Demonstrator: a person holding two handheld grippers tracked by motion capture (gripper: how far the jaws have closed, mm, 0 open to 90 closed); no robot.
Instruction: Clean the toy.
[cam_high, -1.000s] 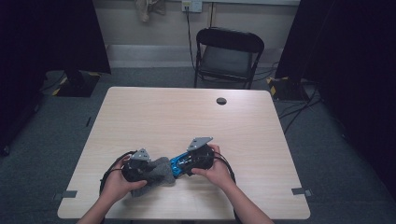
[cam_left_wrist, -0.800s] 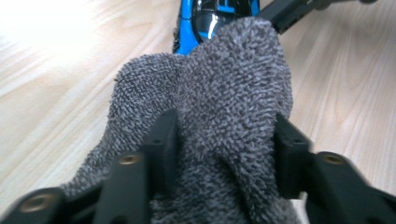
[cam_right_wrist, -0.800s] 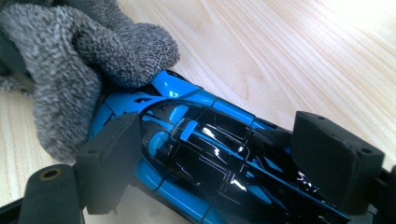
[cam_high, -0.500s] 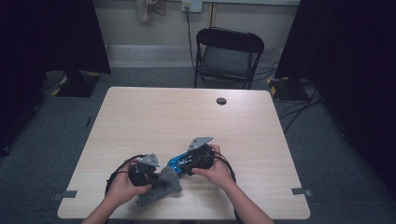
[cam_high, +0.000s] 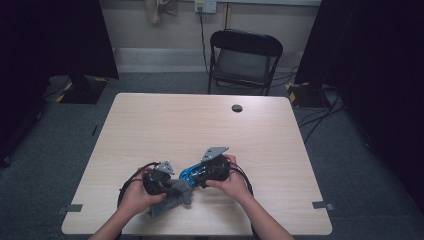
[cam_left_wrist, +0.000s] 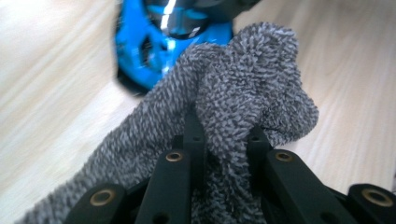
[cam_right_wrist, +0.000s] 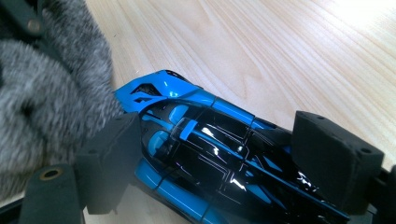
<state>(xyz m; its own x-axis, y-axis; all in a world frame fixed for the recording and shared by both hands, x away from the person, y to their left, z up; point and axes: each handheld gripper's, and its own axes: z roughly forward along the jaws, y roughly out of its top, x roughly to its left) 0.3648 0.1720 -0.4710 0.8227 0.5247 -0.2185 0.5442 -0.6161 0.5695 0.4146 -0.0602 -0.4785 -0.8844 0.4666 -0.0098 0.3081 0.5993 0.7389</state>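
Fuzzy grey cloth (cam_left_wrist: 243, 93) now sits pinched in our just-closed left gripper (cam_left_wrist: 224, 144), ready for wiping the glossy blue-and-black toy car (cam_right_wrist: 210, 158) clamped by our right gripper (cam_right_wrist: 219, 163).

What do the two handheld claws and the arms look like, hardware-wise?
Both the left claw and the right claw have compact black bodies, each topped by a grey three-cornered plate, with a black cable looping off the rear. Jaws are matte black bars with brass-ringed pivots. The person's forearms are bare, no sleeves.
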